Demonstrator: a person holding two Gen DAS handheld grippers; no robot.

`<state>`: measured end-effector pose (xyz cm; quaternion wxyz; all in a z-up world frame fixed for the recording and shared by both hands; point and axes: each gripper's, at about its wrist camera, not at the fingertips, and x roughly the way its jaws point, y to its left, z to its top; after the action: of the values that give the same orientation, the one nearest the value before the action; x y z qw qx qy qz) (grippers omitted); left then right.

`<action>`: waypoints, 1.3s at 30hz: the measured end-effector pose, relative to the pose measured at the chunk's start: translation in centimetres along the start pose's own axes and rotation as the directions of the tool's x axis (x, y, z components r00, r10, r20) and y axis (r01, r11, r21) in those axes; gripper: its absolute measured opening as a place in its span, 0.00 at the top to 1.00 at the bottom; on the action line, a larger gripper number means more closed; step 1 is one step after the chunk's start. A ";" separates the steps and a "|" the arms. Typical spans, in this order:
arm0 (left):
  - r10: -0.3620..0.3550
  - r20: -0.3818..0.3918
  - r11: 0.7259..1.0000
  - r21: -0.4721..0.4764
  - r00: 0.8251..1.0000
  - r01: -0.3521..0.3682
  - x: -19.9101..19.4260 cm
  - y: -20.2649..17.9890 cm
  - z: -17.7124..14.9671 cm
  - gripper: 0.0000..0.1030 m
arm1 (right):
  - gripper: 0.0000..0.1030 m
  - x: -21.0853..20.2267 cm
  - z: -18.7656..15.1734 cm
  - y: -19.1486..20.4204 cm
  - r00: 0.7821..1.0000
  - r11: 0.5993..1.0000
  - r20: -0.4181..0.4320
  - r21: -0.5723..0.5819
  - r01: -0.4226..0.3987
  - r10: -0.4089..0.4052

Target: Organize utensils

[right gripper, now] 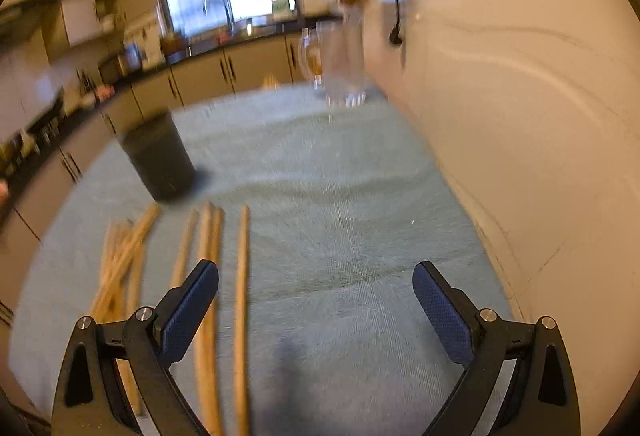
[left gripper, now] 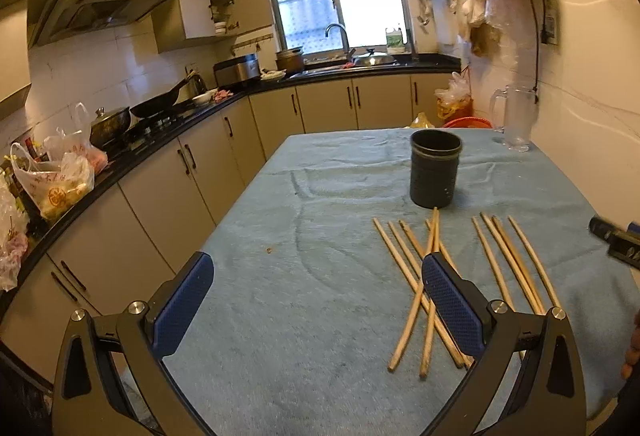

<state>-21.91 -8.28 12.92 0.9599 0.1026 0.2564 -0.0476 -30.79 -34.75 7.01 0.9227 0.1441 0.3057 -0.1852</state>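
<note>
Several wooden chopsticks (left gripper: 416, 288) lie loose on the light blue tablecloth (left gripper: 320, 316), some crossed in a pile and others side by side (left gripper: 516, 264) to the right. Behind them stands a dark cylindrical holder (left gripper: 434, 168), upright, with nothing visible inside. My left gripper (left gripper: 318, 276) hovers open above the cloth, its right finger over the crossed pile. In the blurred right wrist view, my right gripper (right gripper: 316, 286) is open with nothing between its fingers. There the chopsticks (right gripper: 208, 276) lie by its left finger, and the holder (right gripper: 158, 160) stands far left.
A clear plastic jug (left gripper: 516, 116) stands at the table's far right corner against the wall (left gripper: 592, 116). Part of the right gripper (left gripper: 616, 240) shows at the right edge. Kitchen counters (left gripper: 160, 132) with pots and bags run along the left and back.
</note>
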 end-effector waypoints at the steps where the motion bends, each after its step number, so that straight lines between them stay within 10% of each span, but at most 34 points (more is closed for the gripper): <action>1: -0.002 0.006 1.000 0.002 1.000 0.002 -0.4 -0.1 -0.1 0.00 | 0.03 -0.6 0.2 0.3 1.000 1.000 0.024 0.002 -0.003 0.003; 13: -0.049 0.039 0.999 -0.008 0.998 0.049 -3.4 0.3 -1.2 0.00 | 0.01 -9.5 -1.1 2.0 0.970 0.999 0.242 0.024 -0.034 0.027; 39: -0.095 -0.032 0.995 -0.025 0.995 0.094 -1.3 -0.3 -2.1 0.00 | 0.01 -8.9 -2.1 3.4 0.972 0.999 0.234 -0.039 -0.018 0.026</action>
<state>-24.07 -8.03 11.72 0.9534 0.0796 0.2773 -0.0884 -37.04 -28.69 11.35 0.9569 0.1075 0.1964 -0.1849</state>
